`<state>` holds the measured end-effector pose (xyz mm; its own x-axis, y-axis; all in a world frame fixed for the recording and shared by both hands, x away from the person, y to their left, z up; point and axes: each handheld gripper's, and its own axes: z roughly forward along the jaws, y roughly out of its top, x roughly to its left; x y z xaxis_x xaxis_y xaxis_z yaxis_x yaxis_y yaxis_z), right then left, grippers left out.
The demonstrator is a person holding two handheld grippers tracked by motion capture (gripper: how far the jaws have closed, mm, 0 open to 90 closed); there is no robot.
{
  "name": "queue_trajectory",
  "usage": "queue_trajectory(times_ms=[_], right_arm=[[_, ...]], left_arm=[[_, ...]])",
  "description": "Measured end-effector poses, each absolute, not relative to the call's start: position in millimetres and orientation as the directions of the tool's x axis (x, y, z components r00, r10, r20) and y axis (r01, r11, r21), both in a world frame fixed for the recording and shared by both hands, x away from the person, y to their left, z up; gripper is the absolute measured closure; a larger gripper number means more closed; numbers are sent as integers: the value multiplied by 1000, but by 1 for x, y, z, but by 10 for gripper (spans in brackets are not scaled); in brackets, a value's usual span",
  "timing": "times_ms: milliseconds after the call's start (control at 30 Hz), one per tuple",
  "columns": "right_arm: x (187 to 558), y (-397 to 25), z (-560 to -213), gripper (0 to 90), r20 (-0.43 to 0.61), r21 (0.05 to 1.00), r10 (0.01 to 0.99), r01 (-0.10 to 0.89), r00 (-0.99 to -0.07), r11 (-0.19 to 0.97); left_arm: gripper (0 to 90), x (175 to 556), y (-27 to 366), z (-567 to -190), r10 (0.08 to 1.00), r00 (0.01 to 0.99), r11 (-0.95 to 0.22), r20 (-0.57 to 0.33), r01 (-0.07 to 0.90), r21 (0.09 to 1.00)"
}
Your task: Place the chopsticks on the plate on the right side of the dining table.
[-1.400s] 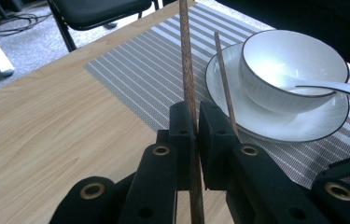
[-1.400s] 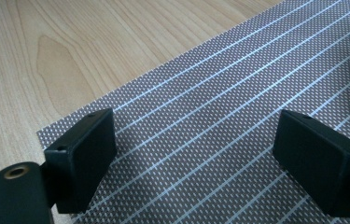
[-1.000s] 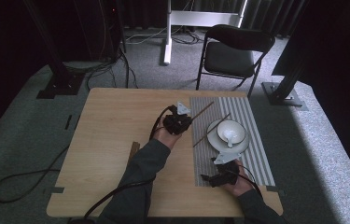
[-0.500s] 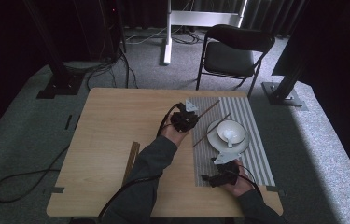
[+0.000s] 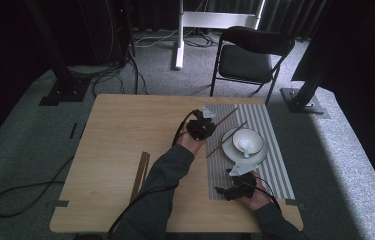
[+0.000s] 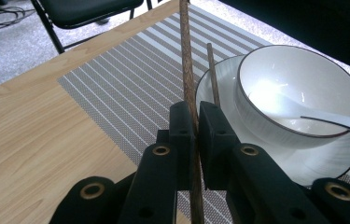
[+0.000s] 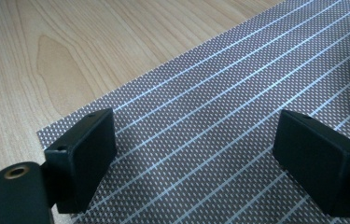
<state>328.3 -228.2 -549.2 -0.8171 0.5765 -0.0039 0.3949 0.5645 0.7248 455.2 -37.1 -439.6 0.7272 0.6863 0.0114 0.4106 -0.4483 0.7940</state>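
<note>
Dark curtains, grey carpet and a folding chair (image 5: 253, 54) behind a pale wooden worktop (image 5: 120, 135), with a striped placemat (image 5: 270, 150) along its right edge. On the mat, toward the far right corner: a white bowl (image 5: 247, 141) with a spoon (image 5: 245, 146) inside, set on a plate (image 5: 245, 156).

Left tool (image 6: 195, 122) clamped on one chopstick (image 6: 187, 70), held well down its length, tip aimed at the far edge of the worktop, shaft passing just beside the plate rim. Second chopstick (image 6: 212, 74) leaning on that rim, loose. Right tool (image 7: 196, 140) spread wide, holding nothing, low over the mat's near left corner.

Likely trouble: a thin round stick gripped at one point, liable to pivot or slip between the pads if swung quickly. Any sideways sweep likely to knock the loose chopstick off the rim, or nudge plate and bowl. Lowering at a steep tilt could snag the tip in the mat weave and drag the mat.
</note>
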Motion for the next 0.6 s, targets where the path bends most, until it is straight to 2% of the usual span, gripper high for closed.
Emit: queue_trajectory(times_ms=[600], right_arm=[[328,-228,-549,125,-3,725,576,395,-818,564]], left_arm=[[844,468,-56,-460,685,728,-447,-22,444,777]])
